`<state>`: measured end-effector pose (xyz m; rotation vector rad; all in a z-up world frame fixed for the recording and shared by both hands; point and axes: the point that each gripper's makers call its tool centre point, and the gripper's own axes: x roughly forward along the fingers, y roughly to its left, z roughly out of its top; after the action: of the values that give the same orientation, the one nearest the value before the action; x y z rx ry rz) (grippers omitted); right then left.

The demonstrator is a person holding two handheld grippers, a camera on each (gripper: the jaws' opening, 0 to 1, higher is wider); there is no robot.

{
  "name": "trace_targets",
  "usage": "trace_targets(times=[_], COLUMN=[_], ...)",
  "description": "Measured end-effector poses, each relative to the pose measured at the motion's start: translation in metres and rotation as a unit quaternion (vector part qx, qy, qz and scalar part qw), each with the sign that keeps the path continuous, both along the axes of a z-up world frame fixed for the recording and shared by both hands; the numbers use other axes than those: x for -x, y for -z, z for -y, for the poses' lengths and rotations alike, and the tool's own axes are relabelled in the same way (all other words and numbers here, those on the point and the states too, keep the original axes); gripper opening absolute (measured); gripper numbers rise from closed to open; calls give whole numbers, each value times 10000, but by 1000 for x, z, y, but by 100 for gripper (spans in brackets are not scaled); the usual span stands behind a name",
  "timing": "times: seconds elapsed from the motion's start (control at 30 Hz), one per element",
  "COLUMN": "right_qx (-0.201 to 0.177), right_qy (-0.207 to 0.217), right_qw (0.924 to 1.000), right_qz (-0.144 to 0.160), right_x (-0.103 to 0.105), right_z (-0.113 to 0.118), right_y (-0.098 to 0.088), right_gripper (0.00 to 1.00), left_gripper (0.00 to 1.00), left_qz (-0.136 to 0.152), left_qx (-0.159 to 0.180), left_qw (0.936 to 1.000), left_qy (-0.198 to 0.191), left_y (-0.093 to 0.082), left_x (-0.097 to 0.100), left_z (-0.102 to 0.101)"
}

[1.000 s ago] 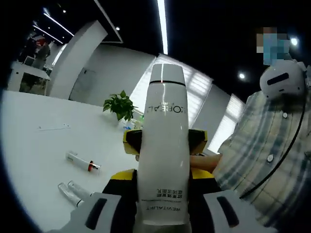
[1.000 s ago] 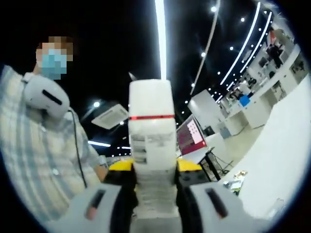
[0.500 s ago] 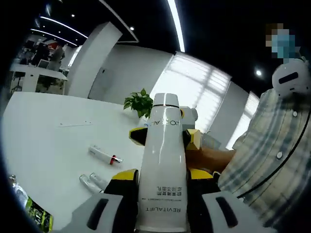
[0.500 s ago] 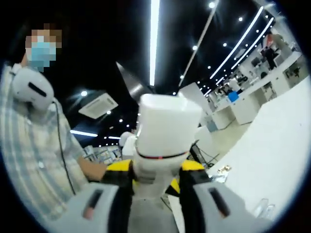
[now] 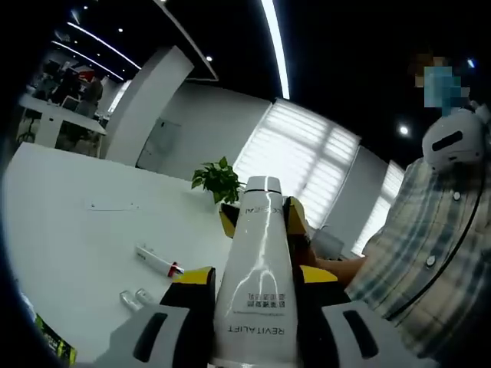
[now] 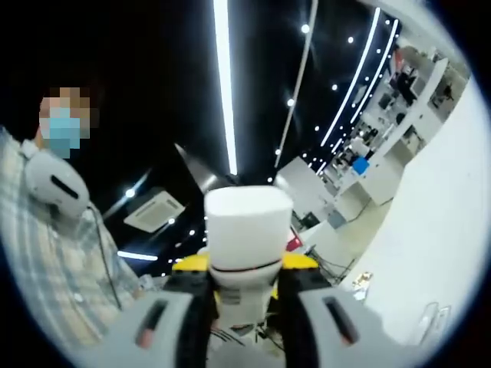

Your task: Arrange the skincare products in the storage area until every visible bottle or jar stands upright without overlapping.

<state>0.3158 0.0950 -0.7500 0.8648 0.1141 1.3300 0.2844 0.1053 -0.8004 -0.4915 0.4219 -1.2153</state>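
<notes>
A tall white bottle (image 5: 259, 253) with "REVITALIFT" printed near its base stands between the jaws of my left gripper (image 5: 255, 280), which is shut on its lower body. My right gripper (image 5: 262, 217) comes in behind, its yellow jaws on either side of the bottle's far end. In the right gripper view, a white cap (image 6: 242, 226) with a thin red band rises from my right gripper (image 6: 244, 264), which is shut on the bottle just below the band. The bottle is held in the air above the table.
A white table (image 5: 77, 238) lies below with a small tube (image 5: 156, 261) with a red band, two clear vials (image 5: 134, 297) and a green packet (image 5: 55, 346) on it. A potted plant (image 5: 216, 178) stands at its far edge. A person in a plaid shirt (image 5: 430, 253) is close by.
Both views have swung. In the right gripper view the bottle's label and body have dropped out of sight, leaving the cap above the jaws. In the left gripper view its far end looks lower and smaller.
</notes>
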Motion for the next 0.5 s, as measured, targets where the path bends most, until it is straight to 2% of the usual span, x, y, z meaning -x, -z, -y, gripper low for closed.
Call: trace_targets(times=[0.1, 0.17, 0.23, 0.27, 0.33, 0.37, 0.5], right_qx=[-19, -50, -255, -359, -530, -549, -664], right_qy=[186, 386, 606, 668, 839, 928, 1195], right_qw=[9998, 9992, 9975, 9966, 9941, 9932, 9892], right_qz=[-20, -100, -267, -332, -438, -443, -528], right_x=[-5, -12, -20, -23, -29, -31, -39], right_z=[5, 11, 21, 25, 33, 36, 41], right_y=[1, 3, 3, 2, 1, 2, 0], right_gripper=[28, 28, 28, 28, 28, 28, 28], left_gripper=[43, 49, 56, 62, 76, 79, 82], left_qz=[-166, -320, -472, -616, -699, -746, -1070], left_qx=[221, 637, 920, 999, 1037, 1072, 1341], left_qw=[9993, 9958, 9917, 9890, 9862, 9846, 9775], left_qy=[-242, -574, -762, -896, -1081, -1161, -1224], left_y=[-1, -7, -9, -5, 0, 3, 11], left_x=[-10, -18, -22, -25, -28, -29, -25], left_z=[-6, -14, -19, -23, -25, -26, -19])
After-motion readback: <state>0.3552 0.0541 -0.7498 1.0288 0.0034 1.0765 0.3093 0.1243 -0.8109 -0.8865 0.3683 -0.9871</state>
